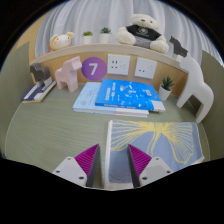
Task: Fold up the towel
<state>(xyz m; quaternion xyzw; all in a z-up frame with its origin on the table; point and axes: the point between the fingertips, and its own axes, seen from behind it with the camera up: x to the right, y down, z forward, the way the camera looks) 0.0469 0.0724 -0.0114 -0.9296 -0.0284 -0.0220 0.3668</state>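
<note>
Pale green, the surface (pixel 40 135) spreads out ahead of you, backed by a wall with a shelf (pixel 100 42) running along it. On that shelf sits a white plush bear in a dark top (pixel 150 33), with a small potted plant (pixel 87 36) and a few other small items beside it that are too small to make out. Below the shelf, two white wall sockets (pixel 132 66) sit side by side, and left of them stands a purple block bearing the number 7 (pixel 92 69). A pink toy animal (pixel 67 75) stands just left of the block, and further left some grey and white items (pixel 38 85) lie on the surface. At the right, a tall white animal-shaped figure (pixel 196 92) stands near the wall.

Mid-surface, a blue and white book or packet (pixel 122 96) lies flat. Nearer to you lies the towel (pixel 160 145), pale grey with yellow streaks, spread flat on the surface just ahead of your tool (pixel 113 163).

Your tool's fingers stand apart with a clear gap between them, gripping nothing. The right pad (pixel 138 160) overlaps the towel's near edge in view, while the left pad (pixel 88 160) hangs over bare surface just left of the towel; whether either touches the cloth can't be told.
</note>
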